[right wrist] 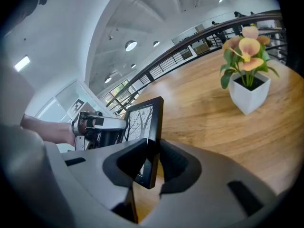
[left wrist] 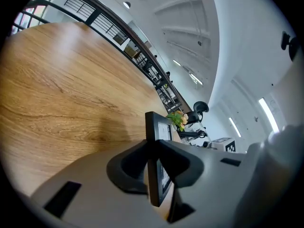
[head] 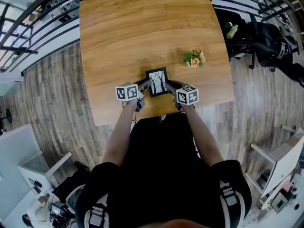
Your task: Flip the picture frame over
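Your left gripper (left wrist: 153, 158) and right gripper (right wrist: 153, 158) each clamp the one black rectangular frame (head: 157, 81). One wood-grain table (head: 142, 27), one potted flower (head: 194, 58).

Table (head: 142, 27): warm honey-brown wood with darker flowing grain. Picture frame (head: 157, 81): black border around a white print of bare black tree branches. Left tongs (left wrist: 154, 161) and right tongs (right wrist: 153, 161): pale grey bodies with darker grey pads, each bearing a white cube (head: 127, 92) patterned with black squares. Flowers (right wrist: 247, 46): peach-orange blooms, green leaves, in a white pot (right wrist: 248, 98). Floor (head: 52, 113): grey-brown planks
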Demonstrator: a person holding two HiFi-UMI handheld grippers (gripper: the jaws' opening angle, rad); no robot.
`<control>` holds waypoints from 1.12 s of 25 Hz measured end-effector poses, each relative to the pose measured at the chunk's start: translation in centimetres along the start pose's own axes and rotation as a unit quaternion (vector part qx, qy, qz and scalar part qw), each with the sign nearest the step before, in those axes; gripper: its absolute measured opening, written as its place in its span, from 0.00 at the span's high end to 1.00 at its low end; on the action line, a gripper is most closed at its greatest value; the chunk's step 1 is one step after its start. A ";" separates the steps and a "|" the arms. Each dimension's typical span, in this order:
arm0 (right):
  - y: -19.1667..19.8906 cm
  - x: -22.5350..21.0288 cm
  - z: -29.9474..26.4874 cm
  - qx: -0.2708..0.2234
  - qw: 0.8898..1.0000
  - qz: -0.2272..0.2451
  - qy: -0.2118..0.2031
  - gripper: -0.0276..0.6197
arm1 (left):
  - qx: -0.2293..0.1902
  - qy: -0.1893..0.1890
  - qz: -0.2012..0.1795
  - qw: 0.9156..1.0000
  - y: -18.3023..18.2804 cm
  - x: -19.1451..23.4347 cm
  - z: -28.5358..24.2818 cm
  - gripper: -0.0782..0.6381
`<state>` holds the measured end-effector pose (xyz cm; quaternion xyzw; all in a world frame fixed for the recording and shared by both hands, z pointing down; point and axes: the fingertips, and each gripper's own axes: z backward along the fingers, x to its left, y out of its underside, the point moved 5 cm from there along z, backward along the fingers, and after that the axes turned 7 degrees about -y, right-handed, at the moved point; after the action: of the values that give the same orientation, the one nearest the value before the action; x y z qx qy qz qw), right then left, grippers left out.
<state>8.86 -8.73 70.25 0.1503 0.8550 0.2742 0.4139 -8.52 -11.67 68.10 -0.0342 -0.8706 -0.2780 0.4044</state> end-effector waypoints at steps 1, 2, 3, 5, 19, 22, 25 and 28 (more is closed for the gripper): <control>-0.1 -0.2 -0.2 0.004 1.000 0.003 0.003 0.82 | 0.002 -0.004 -0.001 1.000 0.0 0.0 -0.2 0.78; -0.1 -0.3 -0.4 0.007 1.000 0.006 0.006 0.82 | 0.003 -0.009 -0.003 1.000 -0.1 0.1 -0.3 0.78; -0.1 -0.4 -0.7 0.011 1.000 0.007 0.007 0.82 | 0.004 -0.013 -0.004 1.000 -0.1 0.4 -0.4 0.78; 0.0 -0.7 -1.2 0.016 1.000 0.008 0.009 0.82 | 0.005 -0.020 -0.007 1.000 -0.2 0.8 -0.6 0.78; 0.2 -3.0 -2.3 0.043 0.998 0.028 0.027 0.82 | 0.022 -0.070 -0.050 0.996 0.0 1.9 -3.0 0.76; -0.1 -3.3 -2.7 0.041 0.998 0.032 0.027 0.82 | 0.017 -0.077 -0.055 0.995 -0.4 2.3 -3.4 0.76; -0.1 -3.4 -3.1 0.042 0.998 0.039 0.026 0.81 | 0.020 -0.085 -0.059 0.994 -0.5 2.8 -3.6 0.75; -0.1 -3.3 -3.4 0.042 0.998 0.043 0.025 0.81 | 0.023 -0.096 -0.062 0.993 -0.5 3.2 -3.7 0.74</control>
<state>8.21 -11.57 73.98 0.1969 0.8687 0.2594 0.3734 -8.25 -14.52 72.06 0.0031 -0.9120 -0.2779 0.3018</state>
